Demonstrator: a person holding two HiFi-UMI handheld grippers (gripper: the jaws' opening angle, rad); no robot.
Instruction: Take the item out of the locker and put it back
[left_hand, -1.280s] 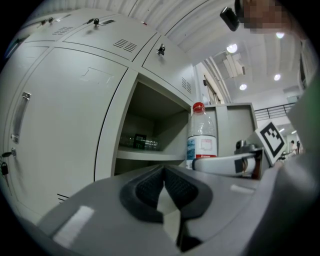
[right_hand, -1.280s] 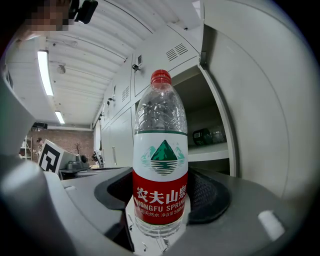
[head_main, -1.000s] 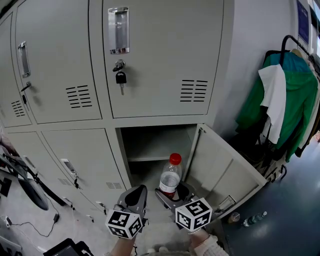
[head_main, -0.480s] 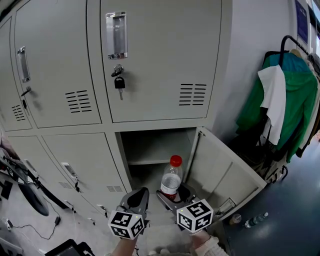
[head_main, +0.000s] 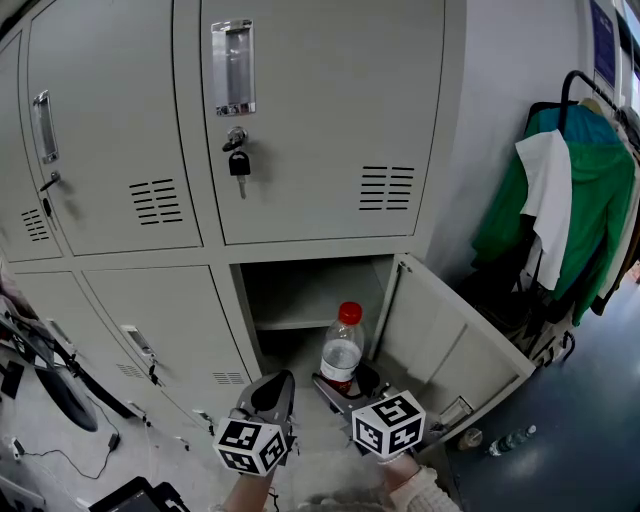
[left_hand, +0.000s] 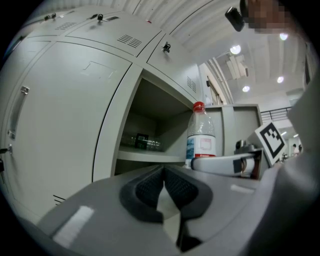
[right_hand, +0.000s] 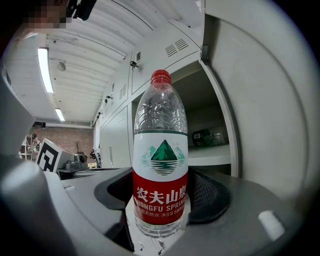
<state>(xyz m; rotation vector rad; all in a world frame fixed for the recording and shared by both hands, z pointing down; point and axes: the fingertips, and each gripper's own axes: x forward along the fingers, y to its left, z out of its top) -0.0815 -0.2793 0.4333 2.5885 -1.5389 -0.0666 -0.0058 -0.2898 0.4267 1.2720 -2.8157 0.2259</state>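
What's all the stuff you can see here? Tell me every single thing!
Grey metal lockers: several, grey, across the wall ahead; one lower locker open.
Open locker door: one, grey, swung out to the right.
Small key: one, dark-headed, hanging from an upper locker's lock.
Clear plastic water bottle with red cap and red-and-white label: one, upright before the open locker.
Clear object with dark label: one, lying on the shelf inside; cannot tell what it is.
Green jacket: one, hanging far right.
White cloth: one, over the jacket.
Small bottle: one, clear, on the dark floor.
Left gripper: grey, shut, empty.
Right gripper: grey, shut on the water bottle.
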